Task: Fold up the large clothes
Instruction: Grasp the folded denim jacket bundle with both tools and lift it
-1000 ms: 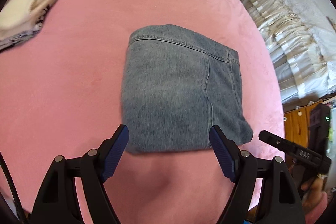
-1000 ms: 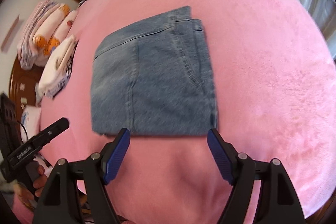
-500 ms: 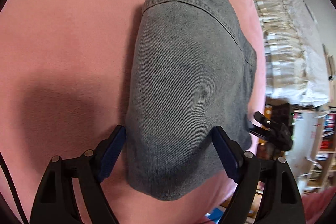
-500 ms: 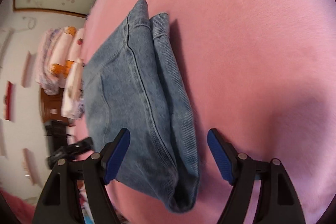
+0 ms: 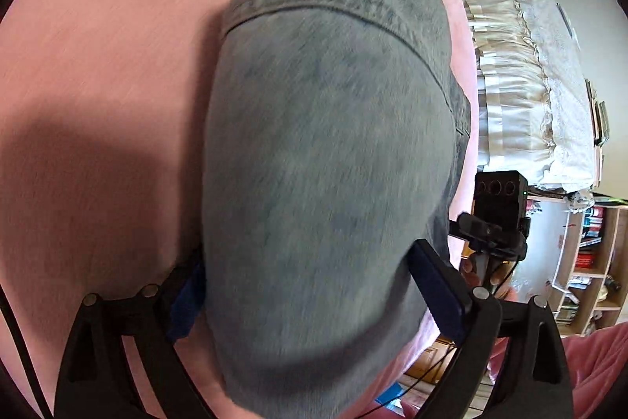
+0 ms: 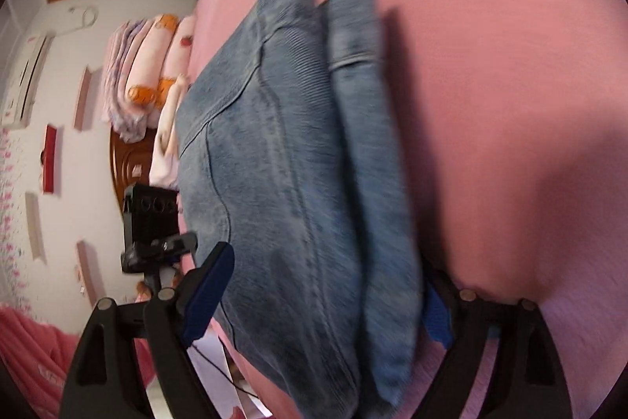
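While both grippers open around it, the folded jeans (image 5: pixel 325 160) lie on the pink bedspread (image 5: pixel 102 73), reaching in between each pair of fingers.

In the left wrist view the left gripper (image 5: pixel 314 297) has its jaws spreading, the denim bundle filling the gap between them and covering most of the left blue pad; whether the pads touch the cloth is hard to tell through the blur. In the right wrist view the right gripper (image 6: pixel 318 297) is likewise opening, the stacked layers of the jeans (image 6: pixel 282 183) lying between its fingers and hiding part of the right pad. Each view catches the other gripper at the frame's side, partly behind the denim. No brand label or writing can be read. The jeans' near edge is cut off below.
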